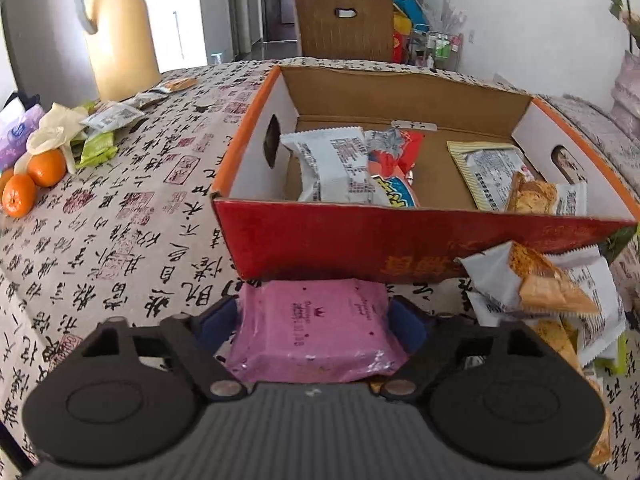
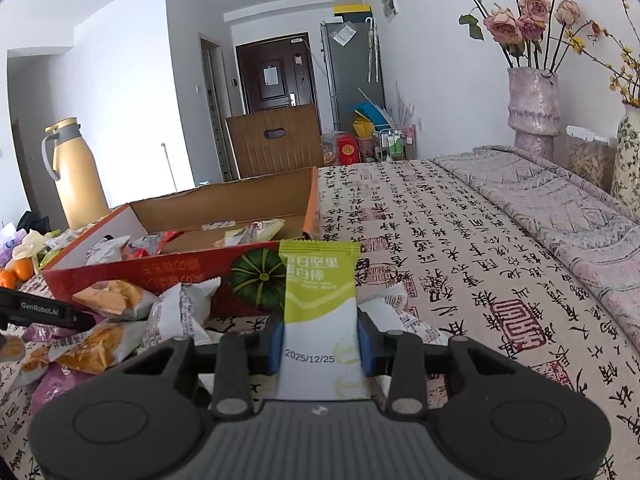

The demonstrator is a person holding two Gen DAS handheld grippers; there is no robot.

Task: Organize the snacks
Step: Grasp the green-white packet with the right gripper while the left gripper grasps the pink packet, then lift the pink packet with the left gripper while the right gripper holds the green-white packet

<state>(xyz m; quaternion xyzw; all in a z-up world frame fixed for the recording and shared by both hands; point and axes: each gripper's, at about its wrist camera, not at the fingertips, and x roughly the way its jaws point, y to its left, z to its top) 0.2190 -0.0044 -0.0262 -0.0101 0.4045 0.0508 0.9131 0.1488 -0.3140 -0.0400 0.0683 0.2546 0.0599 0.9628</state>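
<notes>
Snacks are partly gathered: several packets lie in the red cardboard box (image 1: 420, 248) on the table (image 1: 120, 240), others loose at its near side.

Left wrist view: the left tool (image 1: 314, 326) brackets a pink packet (image 1: 312, 332), blue pads at its two sides; whether they press cannot be told. The packet lies just before the box's near wall. Advice: close fully before lifting, then clear that wall.

Right wrist view: the right tool (image 2: 320, 344) grips a green-and-white packet (image 2: 318, 308) upright, near the box's right near corner. Advice: carry it over the rim before release.
</notes>
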